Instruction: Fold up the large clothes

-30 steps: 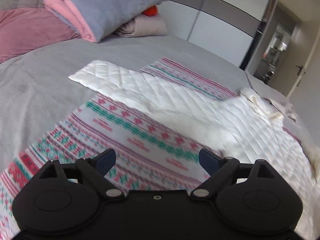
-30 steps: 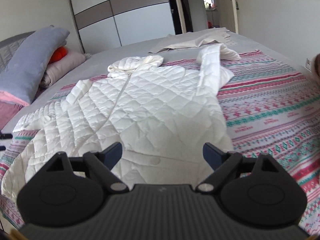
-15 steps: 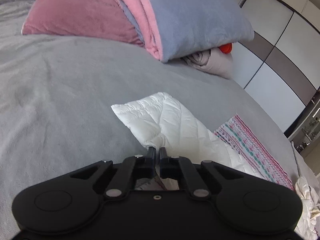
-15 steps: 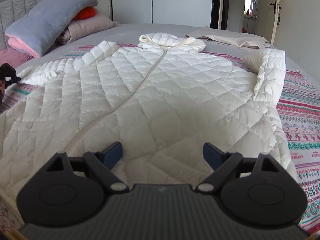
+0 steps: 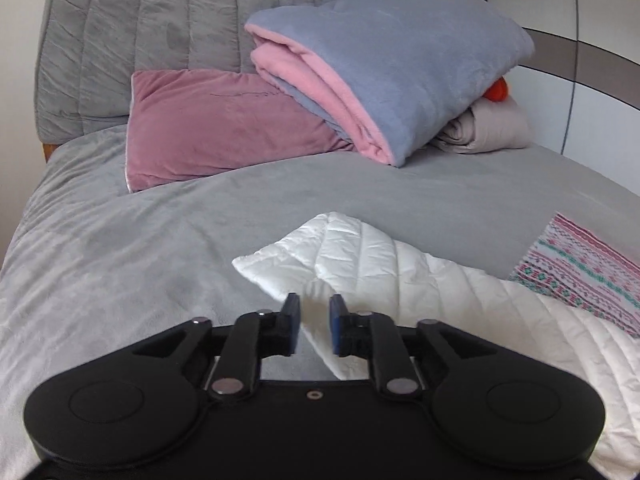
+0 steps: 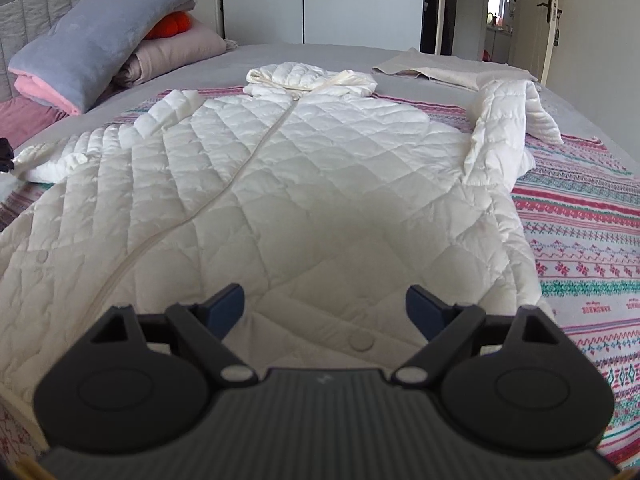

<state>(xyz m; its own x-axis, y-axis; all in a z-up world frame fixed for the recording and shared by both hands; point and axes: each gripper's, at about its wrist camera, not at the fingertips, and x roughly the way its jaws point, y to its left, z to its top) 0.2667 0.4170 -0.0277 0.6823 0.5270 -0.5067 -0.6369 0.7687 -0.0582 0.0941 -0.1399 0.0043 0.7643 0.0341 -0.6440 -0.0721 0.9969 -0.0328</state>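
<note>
A white quilted hooded jacket [image 6: 312, 168] lies spread front-up on a patterned sheet [image 6: 580, 248] on the bed. Its left sleeve [image 5: 360, 264] stretches onto the grey cover. My left gripper [image 5: 315, 322] sits at that sleeve's cuff edge with its jaws a narrow gap apart, not clamped on the cloth. My right gripper [image 6: 325, 306] is wide open and empty just above the jacket's hem. The right sleeve [image 6: 500, 128] is bent back on itself at the far right.
A grey-pink folded blanket [image 5: 392, 80], a pink pillow [image 5: 216, 128] and a beige bundle [image 5: 492, 128] lie at the padded headboard [image 5: 160, 32]. A beige cloth [image 6: 444, 68] lies beyond the hood. Wardrobe doors [image 6: 360, 8] and an open door [image 6: 548, 20] stand behind.
My left gripper closed on the sleeve cuff half a second ago and has now opened a little, with the cuff lying on the grey cover. The right gripper moved slightly closer over the hem.
</note>
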